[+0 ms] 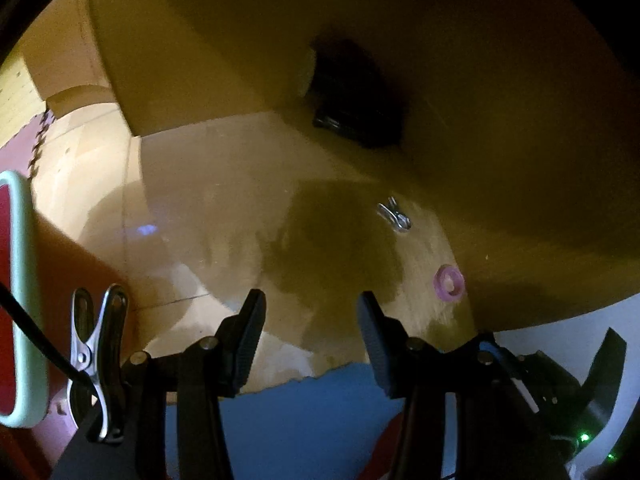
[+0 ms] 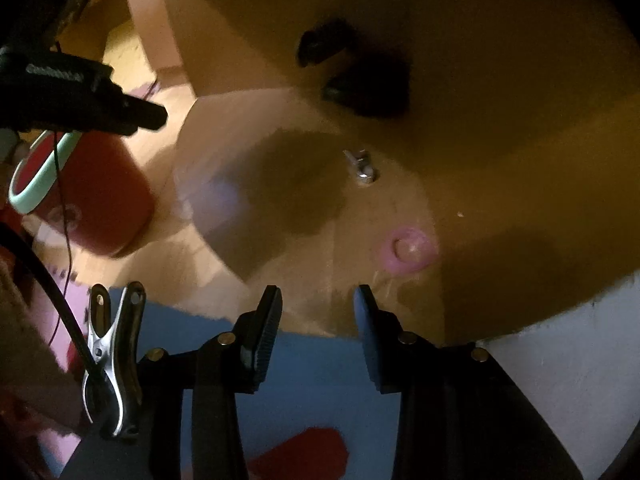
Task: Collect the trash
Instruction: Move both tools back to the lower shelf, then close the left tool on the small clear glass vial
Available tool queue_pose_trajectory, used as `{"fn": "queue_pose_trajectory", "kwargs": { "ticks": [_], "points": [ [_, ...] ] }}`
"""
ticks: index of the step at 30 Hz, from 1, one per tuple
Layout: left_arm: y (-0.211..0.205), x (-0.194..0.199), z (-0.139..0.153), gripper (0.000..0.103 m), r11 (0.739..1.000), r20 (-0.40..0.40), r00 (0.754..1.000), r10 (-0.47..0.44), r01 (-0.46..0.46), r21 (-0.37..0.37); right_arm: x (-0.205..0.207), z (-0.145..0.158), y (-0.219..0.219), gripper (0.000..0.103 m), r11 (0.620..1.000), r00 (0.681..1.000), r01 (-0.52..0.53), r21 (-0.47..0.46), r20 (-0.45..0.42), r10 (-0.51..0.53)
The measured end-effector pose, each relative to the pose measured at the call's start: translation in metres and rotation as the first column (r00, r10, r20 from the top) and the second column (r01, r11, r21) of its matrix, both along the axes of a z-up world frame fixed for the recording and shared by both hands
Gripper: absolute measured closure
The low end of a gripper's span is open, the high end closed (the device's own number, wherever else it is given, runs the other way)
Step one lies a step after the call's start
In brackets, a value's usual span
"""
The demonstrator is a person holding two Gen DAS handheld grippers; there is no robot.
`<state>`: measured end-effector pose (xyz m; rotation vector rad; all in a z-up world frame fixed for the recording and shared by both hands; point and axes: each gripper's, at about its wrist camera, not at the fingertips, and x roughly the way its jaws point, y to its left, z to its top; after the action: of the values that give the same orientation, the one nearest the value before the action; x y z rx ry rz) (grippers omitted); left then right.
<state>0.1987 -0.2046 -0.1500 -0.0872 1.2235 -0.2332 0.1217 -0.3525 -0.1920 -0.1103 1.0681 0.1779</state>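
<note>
Looking forward along our two grippers, we record the left gripper (image 1: 310,312) with jaws apart and nothing between them; the right gripper (image 2: 316,308) likewise spread and empty. Both hang over the edge of a blue mat (image 1: 312,412), where the wooden floor (image 1: 224,216) begins.

Landmark: the pink ring (image 2: 408,250), lying flat on the floor beside the wall. It sits just ahead of the right gripper and off to its right-hand side; from the left gripper it lies further to the right. We judge the right one nearer. Being round, the ring has no long axis.

Beyond the ring lies a metal clip (image 2: 362,168), its length running away from us. Beyond that, a dark object (image 2: 360,80), too dim to identify.
</note>
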Motion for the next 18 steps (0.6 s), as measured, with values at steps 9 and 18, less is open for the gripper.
{"fn": "queue_pose_trajectory", "kwargs": {
  "ticks": [9, 18],
  "points": [
    [-0.043, 0.026, -0.041, 0.053, 1.000, -0.032, 0.999, -0.019, 0.019, 0.003, -0.009, -0.024, -0.024, 0.062, 0.994, 0.989, 0.108, -0.005, 0.104, -0.106],
    [-0.097, 0.067, -0.077, 0.053, 1.000, -0.037, 0.999, 0.006, -0.006, -0.008, -0.019, -0.040, -0.030, 0.060, 0.988, 0.970, 0.156, 0.004, 0.187, -0.154]
  ]
}}
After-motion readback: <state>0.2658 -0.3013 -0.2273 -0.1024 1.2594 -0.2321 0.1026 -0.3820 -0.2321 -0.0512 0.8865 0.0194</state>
